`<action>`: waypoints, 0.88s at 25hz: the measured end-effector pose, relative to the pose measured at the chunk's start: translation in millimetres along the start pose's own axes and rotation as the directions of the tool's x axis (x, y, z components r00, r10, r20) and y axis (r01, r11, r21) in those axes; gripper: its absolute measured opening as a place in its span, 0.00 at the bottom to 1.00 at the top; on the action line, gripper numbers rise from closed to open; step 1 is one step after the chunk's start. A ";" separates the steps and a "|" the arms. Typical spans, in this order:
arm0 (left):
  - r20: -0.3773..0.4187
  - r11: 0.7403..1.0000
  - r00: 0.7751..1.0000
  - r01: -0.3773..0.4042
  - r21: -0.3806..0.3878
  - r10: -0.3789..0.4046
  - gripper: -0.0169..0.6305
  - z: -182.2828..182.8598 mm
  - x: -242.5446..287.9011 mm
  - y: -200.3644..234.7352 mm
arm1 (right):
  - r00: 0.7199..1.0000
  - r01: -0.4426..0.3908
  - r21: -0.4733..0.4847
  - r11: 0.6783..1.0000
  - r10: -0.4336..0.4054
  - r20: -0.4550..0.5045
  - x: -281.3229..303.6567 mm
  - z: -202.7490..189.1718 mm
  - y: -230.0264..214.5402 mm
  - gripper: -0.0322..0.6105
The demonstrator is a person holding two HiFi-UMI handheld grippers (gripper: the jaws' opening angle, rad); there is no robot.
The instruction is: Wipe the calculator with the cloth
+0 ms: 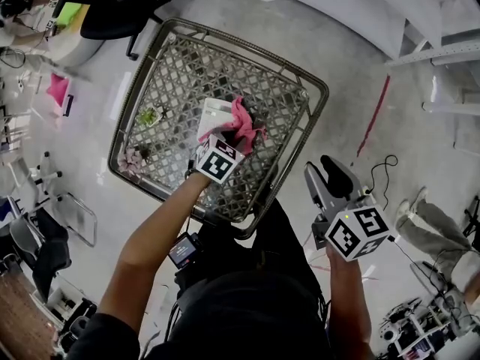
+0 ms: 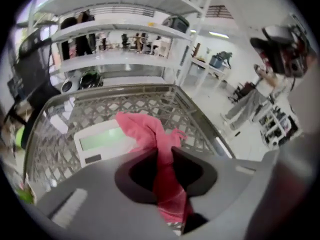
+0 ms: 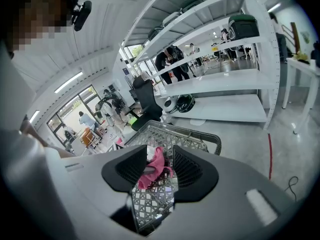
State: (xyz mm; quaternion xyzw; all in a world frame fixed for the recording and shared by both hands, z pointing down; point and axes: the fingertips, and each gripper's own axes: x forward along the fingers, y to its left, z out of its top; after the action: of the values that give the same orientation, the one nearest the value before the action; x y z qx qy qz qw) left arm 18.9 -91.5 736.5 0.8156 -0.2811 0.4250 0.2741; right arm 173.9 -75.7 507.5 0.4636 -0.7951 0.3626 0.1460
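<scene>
Clamping the crumpled pink fabric cloth (image 2: 145, 131) between jaws shut tight on it, the left gripper (image 2: 164, 153) pinches a bunched fold and lets the loose end spill forward. That hold probably keeps a soft pad of fabric ahead of the hard jaw tips, so cloth rather than plastic meets the surface. The gripper tilts steeply down, which suits pressing the cloth onto something lying flat.

Just beyond the jaws lies the white rectangular plastic calculator (image 2: 102, 141) with a pale green display. It rests flat near the middle of the square grey metal table with a lattice top (image 1: 315, 88), and the cloth drapes over its right-hand part. Wiping looks to be under way, with the left part and the display uncovered.

The right gripper (image 3: 160, 159) has its jaws apart with nothing between them. It hangs off the table's near corner, above the floor, and points toward the table. It seems parked out of the way, so nothing steadies the calculator, which could slide on the open lattice.

No brand, label or key print can be read on the calculator, and its display looks blank. The gripper cubes carry only black-and-white square markers.
</scene>
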 end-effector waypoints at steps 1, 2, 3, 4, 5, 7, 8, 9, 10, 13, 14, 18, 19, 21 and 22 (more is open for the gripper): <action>-0.016 0.996 1.000 -0.006 0.092 0.008 0.24 -1.4 0.5 -2.9 | 1.000 0.001 -0.001 1.000 -0.001 -0.001 0.1 -0.2 0.0 0.30; -0.028 0.983 0.999 -0.014 0.181 0.019 0.24 -3.5 1.1 -4.5 | 1.000 0.001 -0.001 1.000 -0.001 -0.001 0.2 -0.4 0.1 0.30; -0.038 0.966 0.999 -0.020 0.258 0.030 0.24 -6.2 1.6 -4.9 | 1.000 0.002 0.000 1.000 -0.002 -0.002 0.5 -0.7 0.2 0.30; -0.046 0.948 0.998 -0.023 0.318 0.040 0.24 -9.0 1.6 -4.4 | 1.000 0.002 0.000 1.000 -0.002 -0.004 1.0 -1.1 0.5 0.30; -0.051 0.931 0.998 -0.024 0.364 0.046 0.24 -11.8 1.1 -3.2 | 1.000 0.001 0.001 1.000 -0.001 -0.005 1.4 -1.5 1.0 0.30; -0.057 0.903 0.997 -0.026 0.430 0.056 0.24 -17.1 -0.6 0.1 | 1.000 0.000 0.001 1.000 0.000 -0.007 2.3 -2.1 1.8 0.30; -0.059 0.889 0.996 -0.027 0.457 0.060 0.24 -19.2 -1.7 1.8 | 1.000 -0.001 0.000 1.000 0.001 -0.007 2.6 -2.1 2.1 0.30; -0.061 0.876 0.996 -0.028 0.481 0.065 0.24 -21.1 -3.0 3.7 | 1.000 0.000 0.000 1.000 0.000 -0.007 2.8 -1.9 2.2 0.30; -0.062 0.867 0.996 -0.029 0.498 0.069 0.24 -23.0 -4.3 5.8 | 1.000 0.001 0.000 1.000 -0.001 -0.008 2.9 -1.8 2.2 0.30; -0.064 0.864 0.995 -0.035 0.502 0.077 0.24 -29.1 -9.7 16.2 | 1.000 0.003 0.000 1.000 -0.003 -0.010 3.6 -2.2 1.9 0.30; -0.063 0.867 0.995 -0.040 0.497 0.082 0.24 -30.9 -11.6 20.9 | 1.000 0.003 0.000 1.000 -0.003 -0.011 4.2 -2.6 1.8 0.30; -0.064 0.860 0.992 -0.062 0.507 0.110 0.24 -38.5 -18.0 37.2 | 1.000 0.004 0.002 1.000 -0.004 -0.016 7.5 -4.9 2.6 0.30; -0.065 0.857 0.991 -0.066 0.511 0.116 0.24 -40.4 -19.4 40.2 | 1.000 0.004 0.002 1.000 -0.004 -0.018 8.3 -5.3 3.1 0.30; -0.067 0.855 0.990 -0.076 0.513 0.127 0.24 -43.7 -22.1 46.1 | 1.000 0.004 0.001 1.000 -0.004 -0.020 9.5 -5.4 3.9 0.30; -0.067 0.856 0.989 -0.082 0.510 0.134 0.24 -44.9 -23.6 49.3 | 1.000 0.004 0.001 1.000 -0.004 -0.021 9.8 -5.0 4.2 0.30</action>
State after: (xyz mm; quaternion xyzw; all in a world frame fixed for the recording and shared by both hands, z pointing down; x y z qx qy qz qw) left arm -50.8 -89.4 748.7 0.8196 -0.1911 0.5386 0.0403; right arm 164.6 -77.1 514.7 0.4614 -0.7925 0.3676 0.1548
